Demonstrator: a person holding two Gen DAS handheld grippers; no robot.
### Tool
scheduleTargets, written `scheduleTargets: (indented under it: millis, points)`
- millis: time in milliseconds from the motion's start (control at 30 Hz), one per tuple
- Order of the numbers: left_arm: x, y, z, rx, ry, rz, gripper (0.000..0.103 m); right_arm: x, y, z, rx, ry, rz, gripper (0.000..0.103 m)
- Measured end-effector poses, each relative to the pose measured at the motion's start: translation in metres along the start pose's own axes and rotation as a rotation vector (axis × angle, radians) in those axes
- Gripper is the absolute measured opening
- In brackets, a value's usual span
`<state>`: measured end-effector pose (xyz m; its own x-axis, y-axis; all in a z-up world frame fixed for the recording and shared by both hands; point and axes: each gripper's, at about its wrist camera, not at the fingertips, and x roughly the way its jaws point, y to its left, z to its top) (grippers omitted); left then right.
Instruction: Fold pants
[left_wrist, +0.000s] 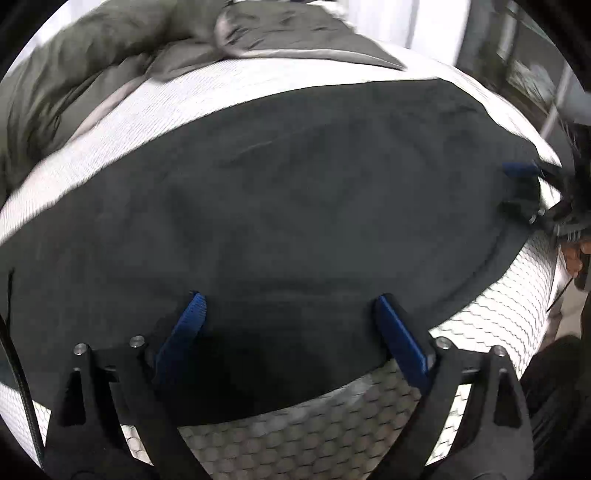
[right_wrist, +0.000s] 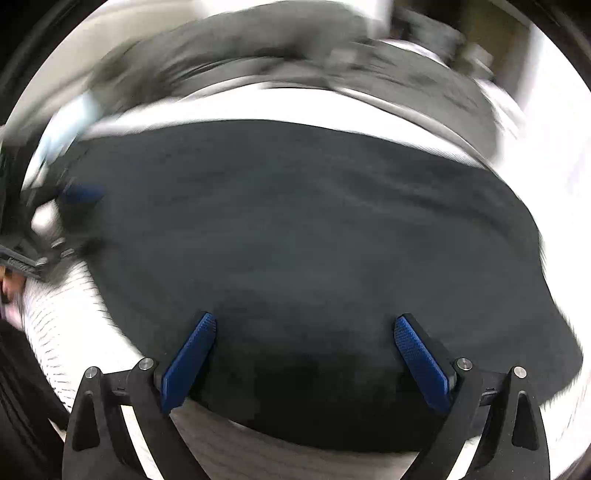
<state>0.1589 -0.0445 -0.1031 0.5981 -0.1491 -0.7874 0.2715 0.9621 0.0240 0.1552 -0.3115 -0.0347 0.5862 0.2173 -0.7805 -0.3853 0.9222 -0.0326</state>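
Dark charcoal pants (left_wrist: 295, 192) lie spread flat across a white mattress (left_wrist: 207, 99); they also fill the right wrist view (right_wrist: 295, 229). My left gripper (left_wrist: 290, 304) is open, its blue pads wide apart over the near edge of the pants, holding nothing. My right gripper (right_wrist: 304, 325) is open too, over the near edge of the pants at their other end. The right gripper shows at the far right of the left wrist view (left_wrist: 521, 188). The left gripper shows at the far left of the right wrist view (right_wrist: 79, 206). The right wrist view is motion-blurred.
A rumpled olive-grey duvet (left_wrist: 92, 62) lies at the back of the mattress. The mattress side with a hexagon pattern (left_wrist: 332, 424) drops away below the pants' near edge. Furniture (left_wrist: 532, 70) stands beyond the bed at the right.
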Motion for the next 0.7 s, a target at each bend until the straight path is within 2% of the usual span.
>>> scheduleTargets:
  millis: [33,67,100,200,233,267,333,367,433,467,500,533,600,633,700]
  points:
    - [-0.001,0.004,-0.003,0.003,0.001,0.012,0.096,-0.002,-0.023,-0.006,0.062,0.001,-0.054,0.097]
    - [-0.003,0.005,-0.006,0.008,0.002,0.020,0.098,-0.006,-0.050,-0.015,0.127,0.007,-0.161,0.096]
    - [-0.003,0.005,-0.006,0.003,0.001,0.021,0.099,-0.011,-0.068,-0.022,0.165,0.009,-0.230,0.094]
    - [-0.006,0.009,-0.005,-0.005,0.007,0.039,0.098,-0.028,-0.090,-0.033,0.221,-0.035,-0.302,0.090]
    - [-0.007,0.027,0.004,0.000,0.003,0.044,0.095,-0.029,-0.086,-0.032,0.212,-0.040,-0.317,0.090]
    - [-0.016,0.027,0.006,0.005,-0.017,0.036,0.086,-0.031,-0.078,-0.029,0.189,-0.043,-0.338,0.090]
    - [-0.037,0.034,0.015,-0.024,-0.089,0.027,0.086,-0.038,-0.060,-0.019,0.159,-0.078,-0.296,0.090]
    - [-0.042,0.036,0.022,-0.047,-0.118,0.027,0.086,-0.041,-0.047,-0.011,0.159,-0.106,-0.240,0.090]
    - [-0.031,0.038,0.036,-0.069,-0.123,0.004,0.085,-0.039,-0.020,0.010,0.136,-0.138,-0.158,0.090]
    - [-0.024,0.036,0.044,-0.077,-0.105,-0.020,0.079,-0.029,0.000,0.024,0.097,-0.128,-0.127,0.090]
    - [-0.013,0.029,0.051,-0.078,-0.085,-0.056,0.066,-0.016,0.021,0.037,0.046,-0.108,-0.101,0.090]
    - [-0.002,0.018,0.054,-0.068,-0.060,-0.098,0.060,0.000,0.042,0.047,-0.016,-0.077,-0.070,0.088]
    - [0.017,0.009,0.062,-0.021,-0.001,-0.117,0.034,0.026,0.074,0.056,-0.131,-0.007,-0.022,0.080]
    - [0.022,0.004,0.063,0.012,0.009,-0.082,0.032,0.038,0.084,0.055,-0.193,0.019,-0.047,0.080]
    - [0.019,0.007,0.061,0.022,0.004,-0.076,0.030,0.044,0.076,0.051,-0.203,0.020,-0.096,0.080]
